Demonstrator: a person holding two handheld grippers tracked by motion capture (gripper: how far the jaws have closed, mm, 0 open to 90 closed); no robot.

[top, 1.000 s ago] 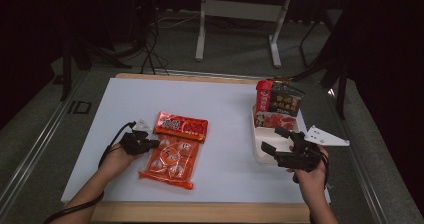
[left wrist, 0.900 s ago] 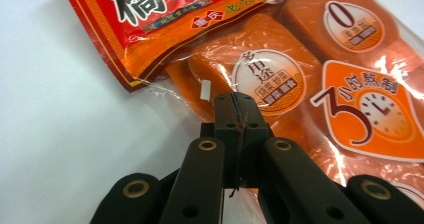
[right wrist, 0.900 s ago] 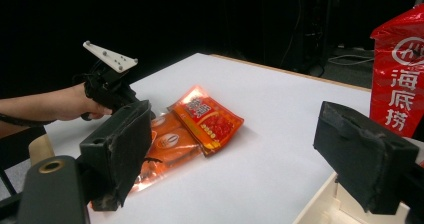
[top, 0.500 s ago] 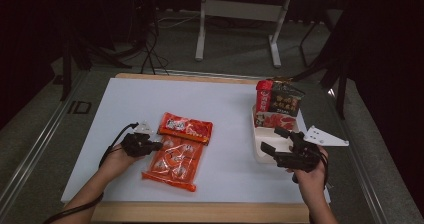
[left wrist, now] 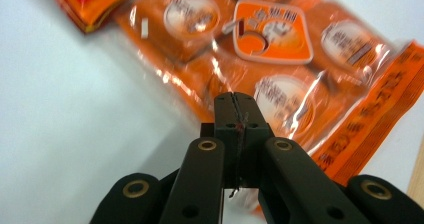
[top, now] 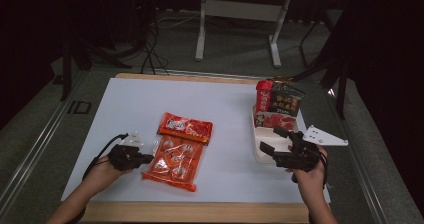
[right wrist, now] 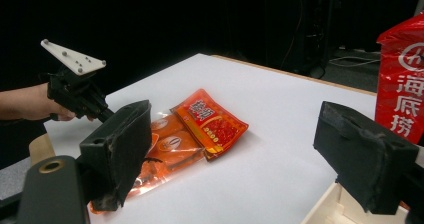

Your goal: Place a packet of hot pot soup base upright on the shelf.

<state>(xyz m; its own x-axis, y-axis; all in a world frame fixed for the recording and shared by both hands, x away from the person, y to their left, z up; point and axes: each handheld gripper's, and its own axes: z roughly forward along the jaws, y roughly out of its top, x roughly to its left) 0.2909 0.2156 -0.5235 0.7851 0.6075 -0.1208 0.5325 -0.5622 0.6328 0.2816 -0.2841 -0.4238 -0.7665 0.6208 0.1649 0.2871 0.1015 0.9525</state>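
An orange snack packet (top: pixel 175 159) lies flat on the white table top, and a smaller red packet (top: pixel 185 128) overlaps its far end. My left gripper (top: pixel 149 158) is shut, its tips touching the orange packet's left edge. In the left gripper view the jaws (left wrist: pixel 235 101) are pressed together over the orange packet's (left wrist: pixel 280 44) clear film edge. I cannot tell whether they pinch the film. My right gripper (top: pixel 270 138) hangs open above a white tray (top: pixel 262 156), with nothing between its jaws (right wrist: pixel 240 139).
Upright in the tray stand a red pouch (top: pixel 263 96) and a dark pouch (top: pixel 286 101). The red pouch (right wrist: pixel 400 84) rises close beside my right jaw. A wooden rim (top: pixel 200 211) borders the table. Metal stand legs (top: pixel 202 29) are on the floor beyond.
My left gripper has moved along the orange packet's left side toward the near edge of the table. The red packet has turned slightly. The right gripper has not moved.
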